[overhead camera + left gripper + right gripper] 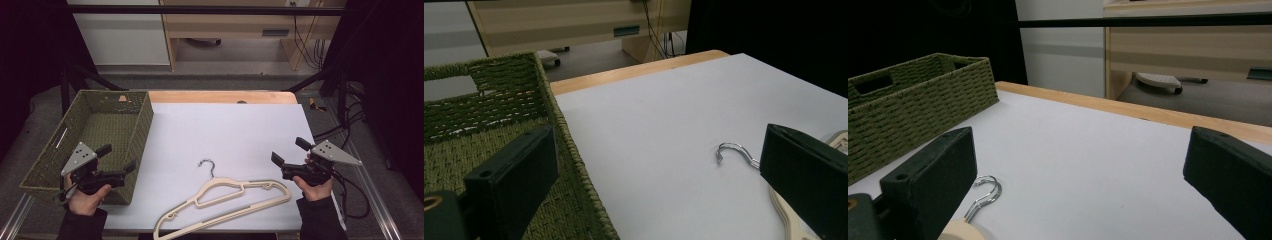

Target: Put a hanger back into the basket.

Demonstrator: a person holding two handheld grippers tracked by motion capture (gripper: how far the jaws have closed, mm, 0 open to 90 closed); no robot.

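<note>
A cream wooden hanger [225,197] with a metal hook [206,164] lies flat on the white sheet [225,125] near the table's front edge. A green woven basket [141,127] stands empty at the left. My left gripper [118,158] hovers over the basket's near right corner, open, with nothing between its jaws. In the left gripper view [659,185] the hook [734,152] lies ahead beside the right jaw, and the basket [499,100] is at the left. My right gripper [287,150] is open and empty, just right of the hanger's end. Its own view [1078,185] has the hook [985,192] low left and the basket [913,105] beyond.
A wooden table edge [220,96] runs along the back of the sheet. Behind the table stand a white cabinet [120,35] and a wooden desk [235,25]. Black cables [350,125] hang off the right side. Dark frame bars [320,75] slant at both back corners.
</note>
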